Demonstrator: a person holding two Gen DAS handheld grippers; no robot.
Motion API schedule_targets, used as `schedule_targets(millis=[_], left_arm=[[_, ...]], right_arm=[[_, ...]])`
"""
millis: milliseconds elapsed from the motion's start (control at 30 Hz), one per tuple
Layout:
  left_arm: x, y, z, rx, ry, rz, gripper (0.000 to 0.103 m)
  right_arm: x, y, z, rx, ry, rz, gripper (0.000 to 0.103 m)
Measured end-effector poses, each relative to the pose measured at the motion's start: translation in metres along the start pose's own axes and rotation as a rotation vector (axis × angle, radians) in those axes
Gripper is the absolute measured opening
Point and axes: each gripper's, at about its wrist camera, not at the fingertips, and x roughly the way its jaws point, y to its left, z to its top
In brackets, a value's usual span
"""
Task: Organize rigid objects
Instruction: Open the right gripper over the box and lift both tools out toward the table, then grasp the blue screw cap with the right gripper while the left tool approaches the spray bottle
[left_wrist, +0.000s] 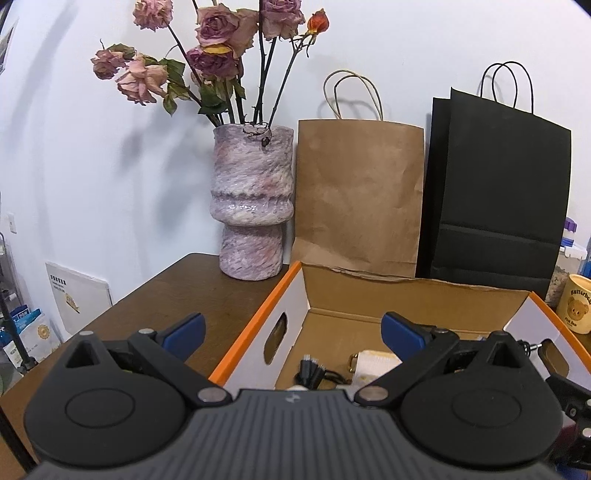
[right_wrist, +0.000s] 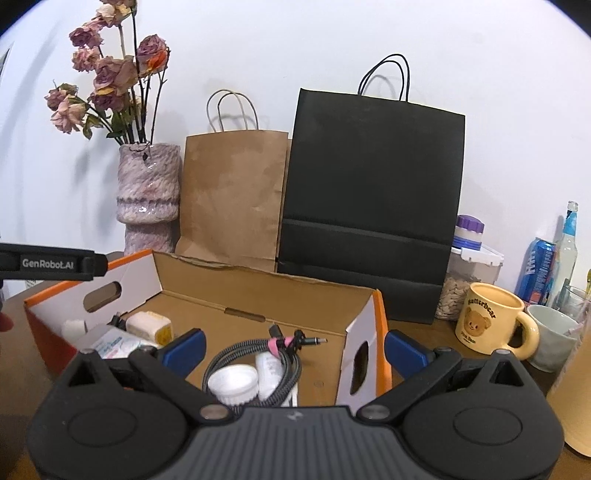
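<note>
Corrugated orange-edged cardboard box (right_wrist: 258, 295) holds my braided grey cable coil (right_wrist: 284, 365); left gripper (left_wrist: 291, 328) and right gripper (right_wrist: 293, 345) gape wide, empty.

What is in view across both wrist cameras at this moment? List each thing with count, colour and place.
cardboard box: 1, brown with orange edges, table centre
braided cable: 1, grey-black, in box
white jar: 1, in box by cable
vase: 1, pink-purple, dried roses, behind box at its left
brown paper bag: 1, against wall
black paper bag: 1, beside brown bag
bear mug: 1, yellow, beside box
blue can: 1, far side past mug
left gripper: open, empty
right gripper: open, empty
</note>
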Motion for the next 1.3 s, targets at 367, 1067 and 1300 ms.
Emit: schedule_targets(millis=[367, 1067, 1300], left_arm=[[-0.029, 0.009, -0.014, 0.011, 0.007, 0.001, 0.103], [-0.092, 0.006, -0.063, 0.113, 0.097, -0.047, 0.103], [-0.1, -0.006, -0.074, 0.131, 0.14, -0.083, 0.103]], right_arm=[[-0.031, -0.01, -0.019, 0.007, 0.023, -0.012, 0.103], [-0.085, -0.022, -0.064, 0.023, 0.155, -0.013, 0.103], [-0.089, -0.03, -0.07, 0.049, 0.185, -0.025, 0.103]])
